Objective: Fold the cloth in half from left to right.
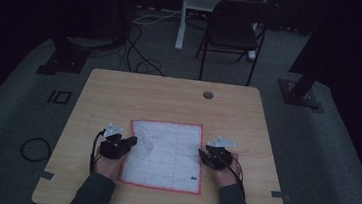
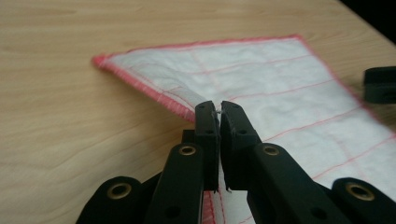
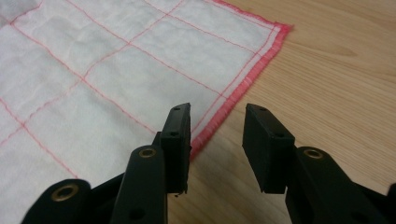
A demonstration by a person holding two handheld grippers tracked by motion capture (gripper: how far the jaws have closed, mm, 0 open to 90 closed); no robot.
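A white cloth (image 1: 164, 153) with a red hem and thin red grid lines lies flat on the wooden table (image 1: 169, 96), near its front edge. My left gripper (image 1: 132, 140) is at the cloth's left edge. In the left gripper view its jaws (image 2: 218, 108) are shut on the red hem of the cloth (image 2: 261, 74), which puckers slightly just ahead of them. My right gripper (image 1: 201, 154) is at the cloth's right edge. In the right gripper view it (image 3: 217, 116) stands open, with the hem of the cloth (image 3: 93, 70) running between its jaws.
A round cable hole (image 1: 208, 94) sits in the table's far part. Beyond the table stand a dark chair (image 1: 236, 27) and a white post, with cables on the floor. The right gripper's tip (image 2: 379, 84) shows far off in the left gripper view.
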